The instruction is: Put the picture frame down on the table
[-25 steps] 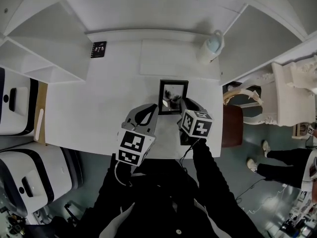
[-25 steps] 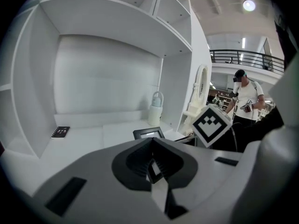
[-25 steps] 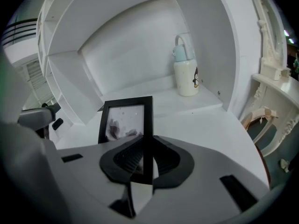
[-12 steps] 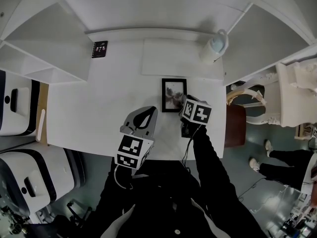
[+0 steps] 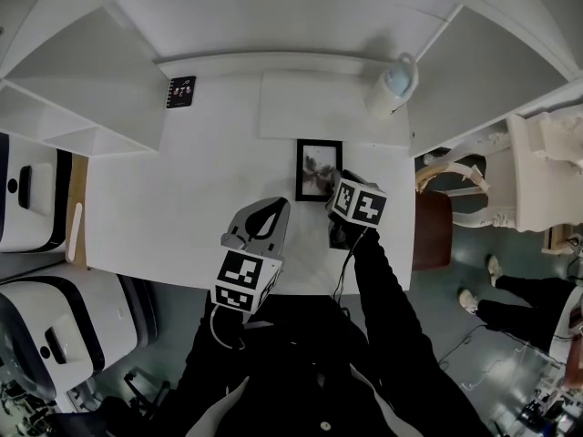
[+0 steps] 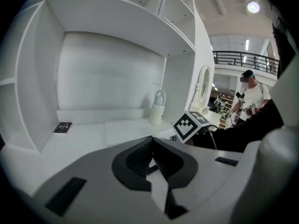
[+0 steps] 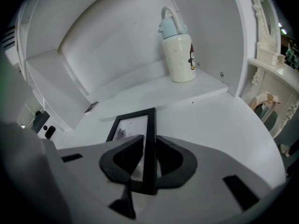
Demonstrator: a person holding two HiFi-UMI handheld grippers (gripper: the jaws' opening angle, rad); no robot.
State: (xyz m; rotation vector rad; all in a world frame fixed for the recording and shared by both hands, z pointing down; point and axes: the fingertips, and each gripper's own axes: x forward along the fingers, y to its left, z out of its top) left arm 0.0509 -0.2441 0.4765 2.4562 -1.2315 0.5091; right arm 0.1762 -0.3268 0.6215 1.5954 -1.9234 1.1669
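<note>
The black picture frame (image 5: 319,169) lies low over the white table (image 5: 173,198), just in front of the raised back ledge. My right gripper (image 5: 336,188) is shut on its right-hand bar near the near corner; in the right gripper view that bar (image 7: 149,139) runs between both dark pads (image 7: 125,155) and the frame looks close to flat. Whether its near edge touches the table I cannot tell. My left gripper (image 5: 271,209) hovers to the lower left of the frame, shut and empty, its jaws (image 6: 152,149) meeting with nothing between them.
A white bottle with a pale blue lid (image 5: 393,82) stands at the back right on the ledge (image 5: 310,116). A small black notebook (image 5: 180,91) lies at the back left. A chair with a brown seat (image 5: 428,230) is beside the table's right edge. A person (image 6: 251,97) stands far off.
My right gripper has sunk and shifted slightly away from me with the frame, which now lies flatter and closer to the table. The left gripper has stayed where it was.
</note>
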